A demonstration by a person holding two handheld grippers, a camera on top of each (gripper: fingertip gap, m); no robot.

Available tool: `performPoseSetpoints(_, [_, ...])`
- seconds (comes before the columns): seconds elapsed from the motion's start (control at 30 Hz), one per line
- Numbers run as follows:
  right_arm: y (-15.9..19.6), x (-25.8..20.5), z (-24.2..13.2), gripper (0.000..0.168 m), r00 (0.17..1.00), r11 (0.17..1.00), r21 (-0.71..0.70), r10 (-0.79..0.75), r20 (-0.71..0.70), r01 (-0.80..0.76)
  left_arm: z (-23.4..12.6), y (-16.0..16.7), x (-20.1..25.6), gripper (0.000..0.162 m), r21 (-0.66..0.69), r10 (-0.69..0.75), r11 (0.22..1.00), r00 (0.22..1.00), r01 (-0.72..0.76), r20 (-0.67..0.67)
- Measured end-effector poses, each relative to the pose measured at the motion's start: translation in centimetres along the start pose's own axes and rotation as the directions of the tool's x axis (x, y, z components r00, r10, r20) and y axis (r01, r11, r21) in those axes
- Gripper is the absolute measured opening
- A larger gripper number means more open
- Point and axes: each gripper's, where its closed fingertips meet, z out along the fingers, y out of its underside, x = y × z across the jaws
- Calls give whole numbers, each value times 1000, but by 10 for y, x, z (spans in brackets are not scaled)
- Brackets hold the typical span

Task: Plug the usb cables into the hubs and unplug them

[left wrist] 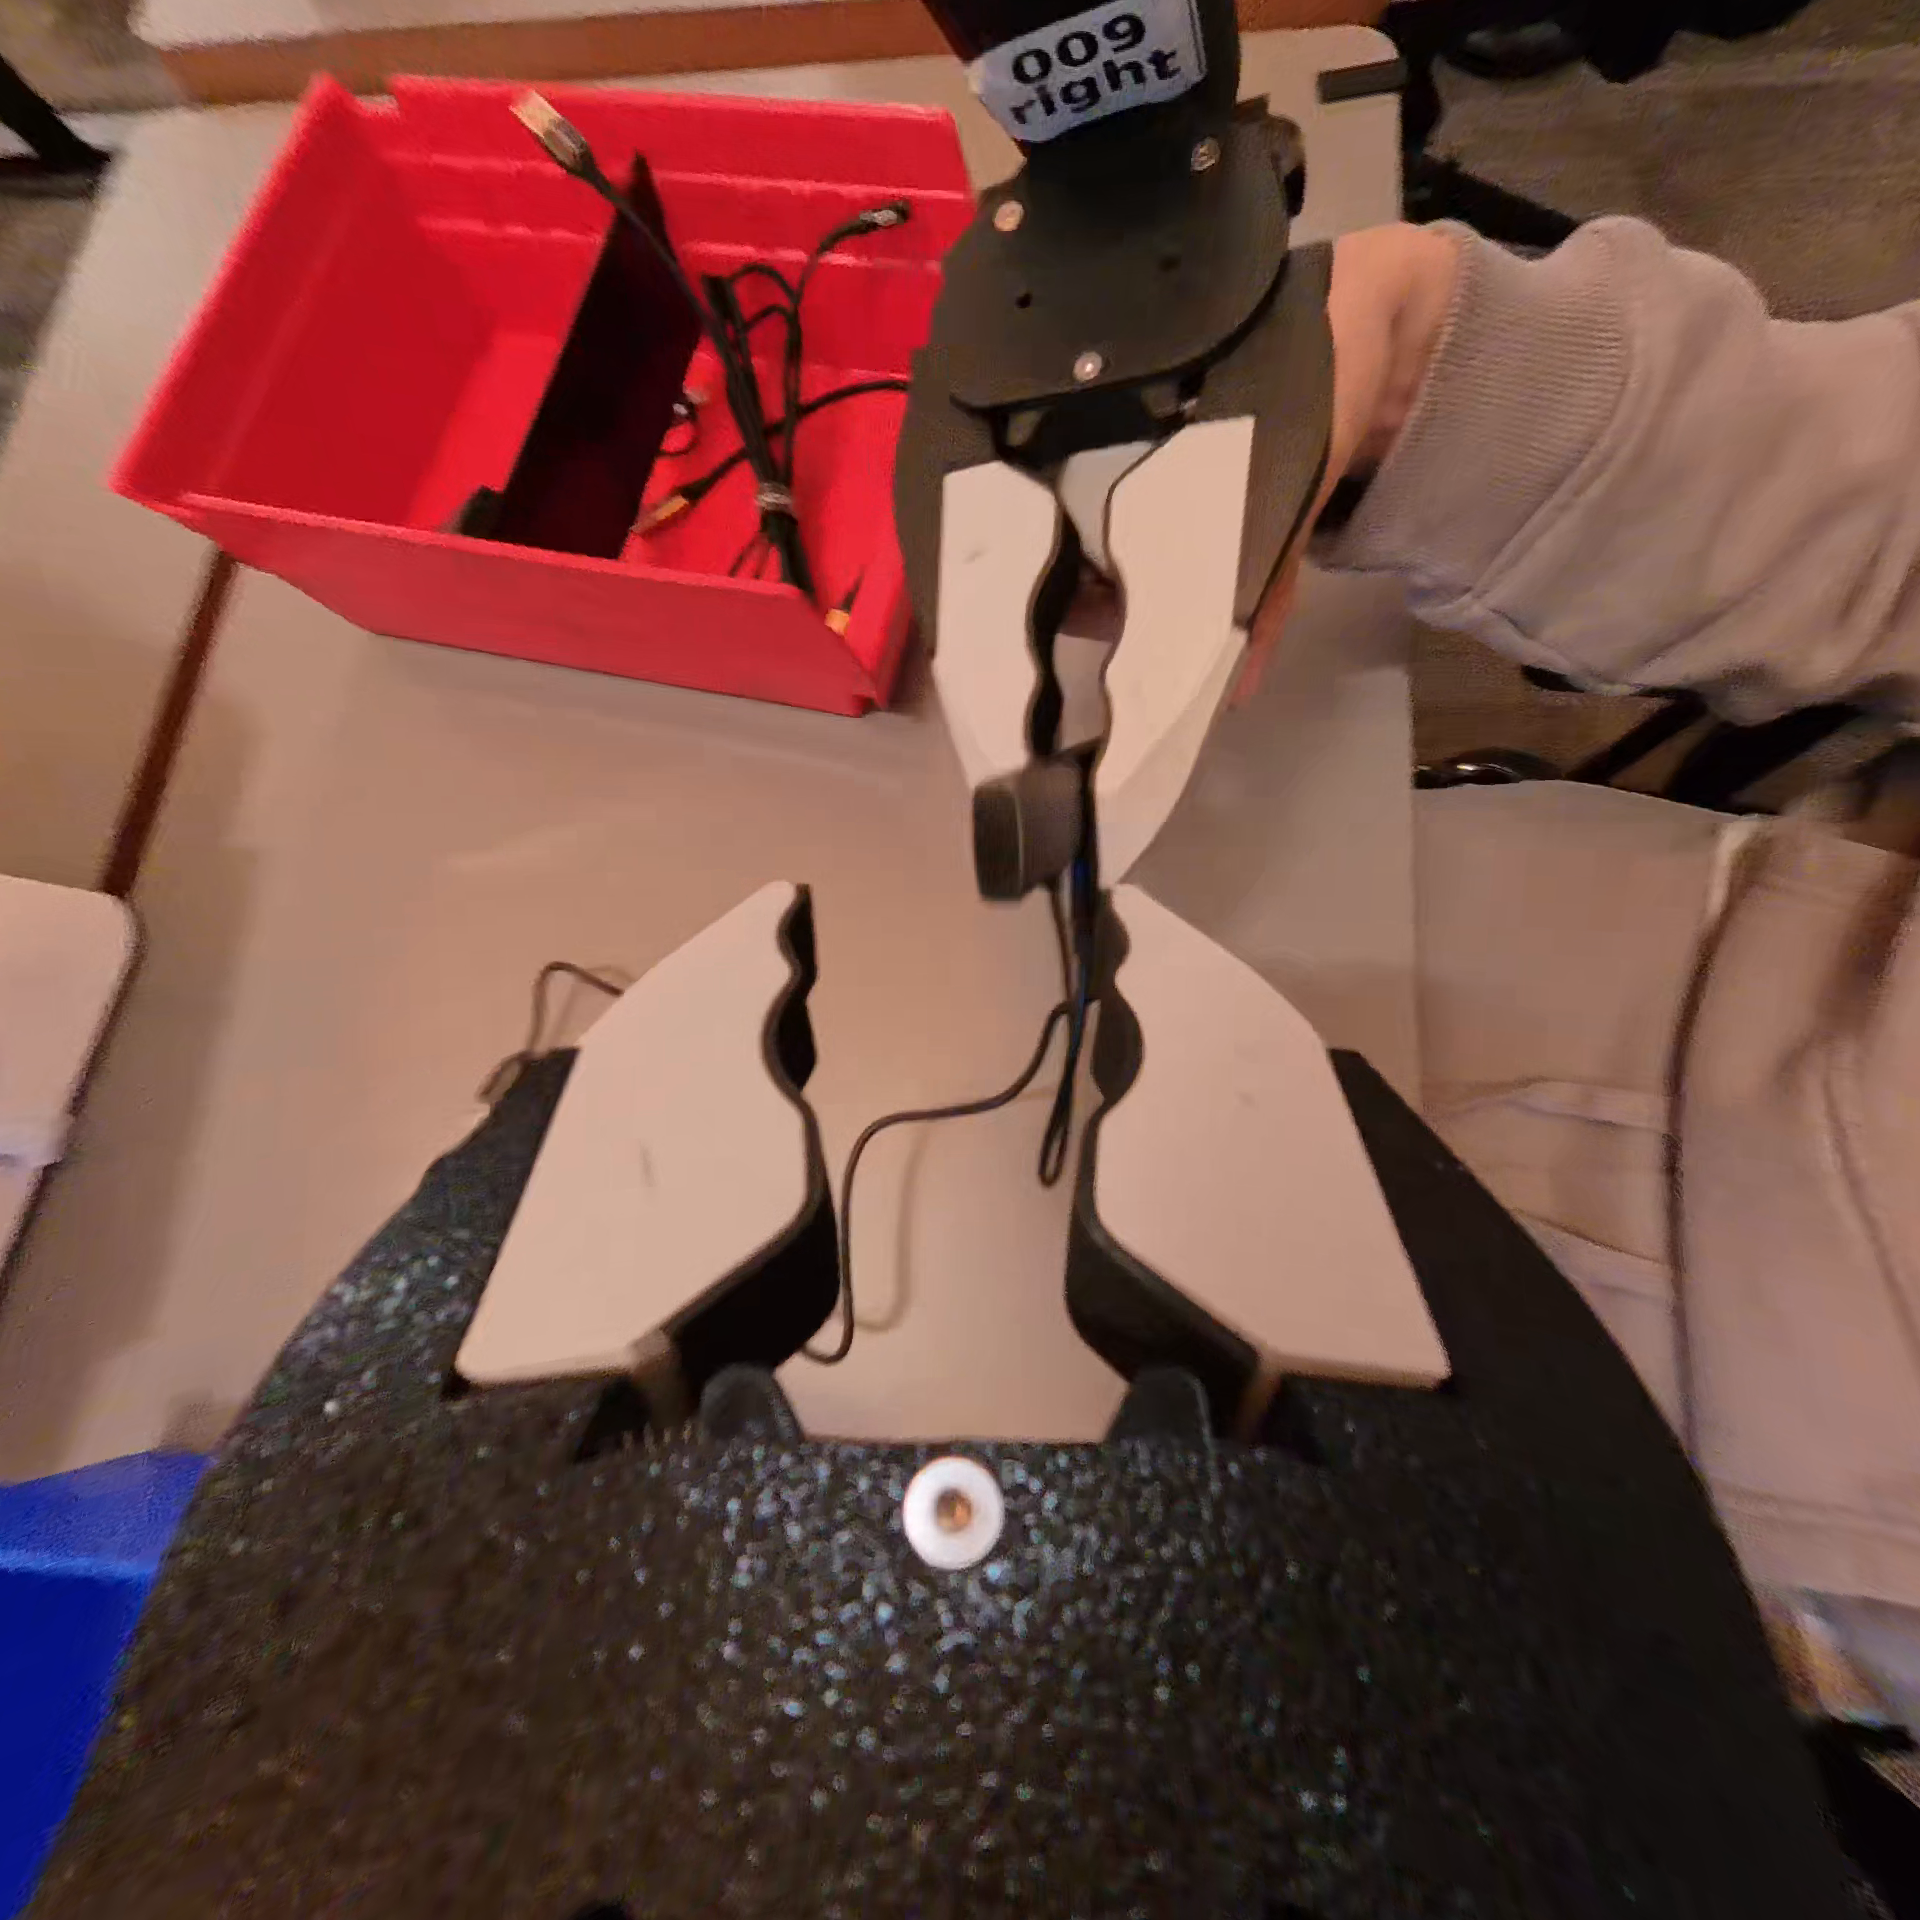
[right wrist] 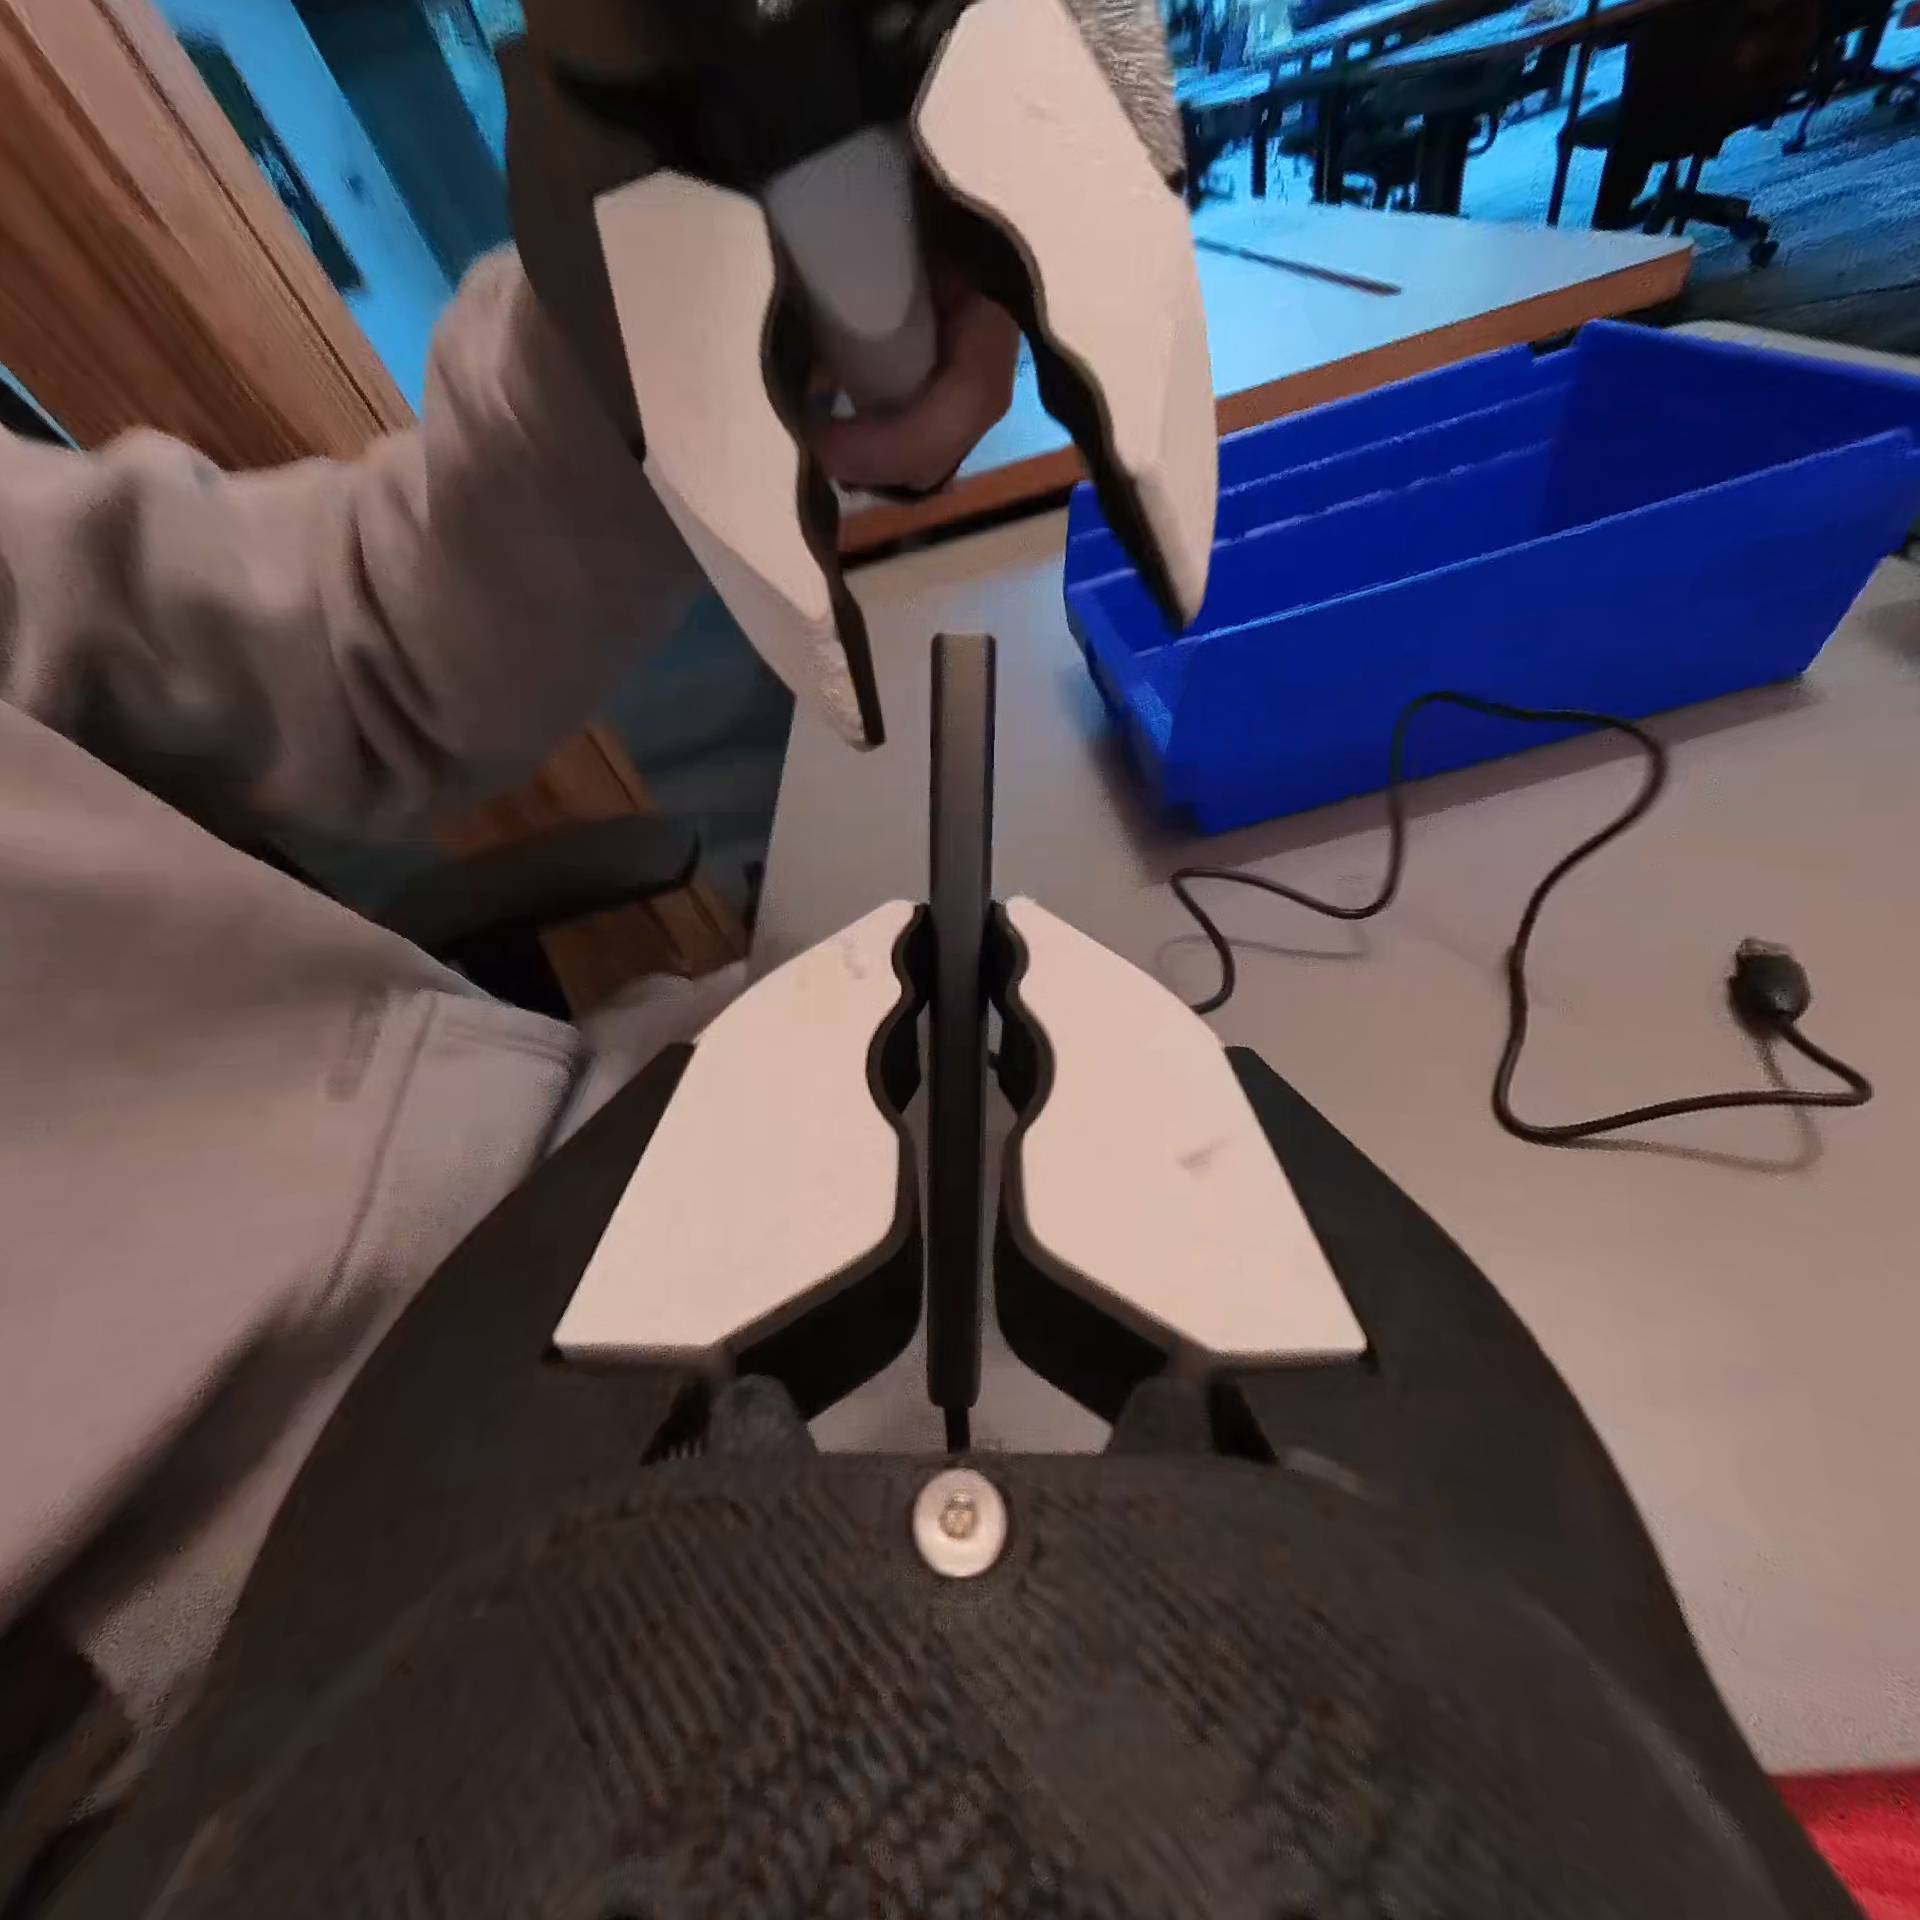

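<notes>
My right gripper (right wrist: 961,906) is shut on a thin black hub (right wrist: 961,790), held edge-on and sticking out past the fingertips. In the left wrist view the right gripper (left wrist: 1060,800) comes down from above with the hub (left wrist: 1023,831) at its tips, and a thin cable (left wrist: 1075,997) hangs from the hub. My left gripper (left wrist: 956,914) is open and empty, its tips just below the hub. It also shows in the right wrist view (right wrist: 1025,673), open just beyond the hub's end. A black USB cable (right wrist: 1538,914) lies loose on the table, its plug (right wrist: 1766,982) to the right.
A red bin (left wrist: 312,343) holding several black cables (left wrist: 748,395) and a dark divider stands at the far left. A blue bin (right wrist: 1507,665) stands on the table beyond the cable. The table edge (left wrist: 1403,935) and a person's lap are at the right.
</notes>
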Motion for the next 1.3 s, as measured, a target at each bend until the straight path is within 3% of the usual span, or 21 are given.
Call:
performPoseSetpoints(0.03, [2, -1, 6, 10, 1000, 999, -26, -29, -13, 28, 2, 2, 7, 43, -8, -16, 1000, 999, 15, -45])
performPoseSetpoints(0.13, [9, -6, 19, 10, 998, 994, -96, -56, -17, 54, 6, 16, 22, 13, -63, -67, 996, 989, 59, -129])
performPoseSetpoints(0.3, [16, 3, 28, 13, 982, 976, -159, -167, -93, 151, 5, 32, 24, 9, -17, -146, 989, 982, 145, -117])
performPoseSetpoints(0.4, [3, 18, 18, 35, 896, 929, -193, -360, -259, 317, -5, 37, 9, 9, 112, -315, 940, 945, 323, -87])
performPoseSetpoints(0.47, [-6, 20, 10, 48, 783, 847, -240, -530, -325, 474, -16, 39, -4, 9, 236, -480, 835, 868, 497, -129])
performPoseSetpoints(0.53, [-13, 20, 6, 50, 643, 736, -319, -677, -358, 597, -25, 41, -13, 9, 339, -609, 685, 762, 645, -220])
performPoseSetpoints(0.6, [-18, 22, 6, 50, 516, 640, -387, -766, -383, 663, -30, 43, -12, 9, 395, -662, 554, 676, 732, -324])
performPoseSetpoints(0.67, [-18, 24, 10, 49, 458, 590, -423, -804, -379, 688, -27, 47, -5, 9, 401, -668, 507, 642, 763, -377])
performPoseSetpoints(0.8, [-5, 19, 19, 31, 502, 590, -400, -808, -309, 702, -23, 57, 1, 9, 404, -682, 490, 628, 773, -375])
performPoseSetpoints(0.93, [5, 23, 14, 36, 509, 573, -448, -818, -268, 686, -30, 57, 0, 9, 421, -686, 455, 610, 785, -398])
performPoseSetpoints(1.07, [3, 23, 16, 24, 523, 593, -391, -805, -280, 704, -29, 52, 10, 9, 400, -661, 450, 599, 799, -452])
performPoseSetpoints(1.17, [4, 20, 14, 24, 525, 585, -382, -811, -257, 716, -28, 52, 13, 9, 413, -636, 466, 621, 782, -459])
performPoseSetpoints(1.23, [-1, 9, 12, 24, 558, 607, -306, -795, -238, 733, -30, 50, 17, 10, 473, -563, 520, 702, 711, -437])
performPoseSetpoints(1.3, [2, -4, 10, 24, 629, 652, -241, -758, -172, 719, -28, 54, 20, 16, 536, -463, 658, 845, 530, -267])
